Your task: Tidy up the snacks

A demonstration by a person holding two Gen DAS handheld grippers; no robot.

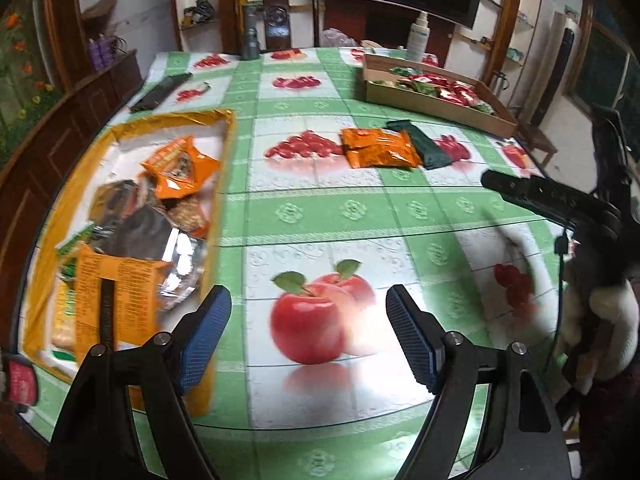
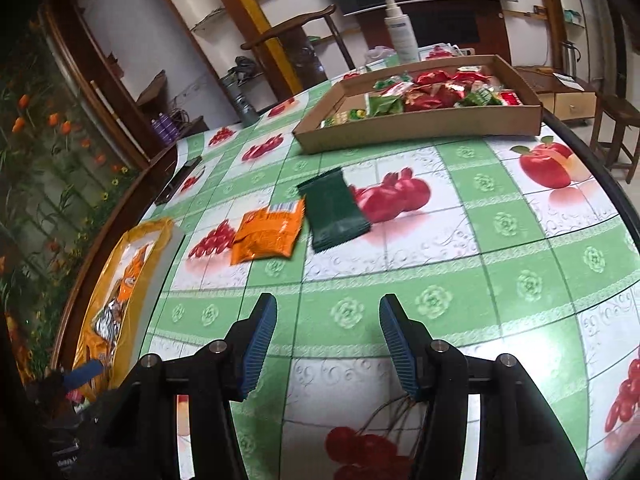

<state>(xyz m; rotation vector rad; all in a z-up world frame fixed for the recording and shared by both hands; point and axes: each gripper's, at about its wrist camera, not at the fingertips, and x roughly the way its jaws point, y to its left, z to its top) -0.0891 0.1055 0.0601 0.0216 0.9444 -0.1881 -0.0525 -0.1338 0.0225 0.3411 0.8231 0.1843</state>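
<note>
An orange snack packet and a dark green packet lie side by side on the fruit-print tablecloth. A yellow tray at the left holds several orange, brown and silver packets. A cardboard tray at the far right holds red and green packets. My left gripper hovers open over the cloth beside the yellow tray, nothing between its pads. My right gripper is open and empty, short of the two loose packets.
A white spray bottle stands behind the cardboard tray. A dark flat object lies near the far left edge, and a grey cylinder by the wooden chair. The table's rim curves at the right.
</note>
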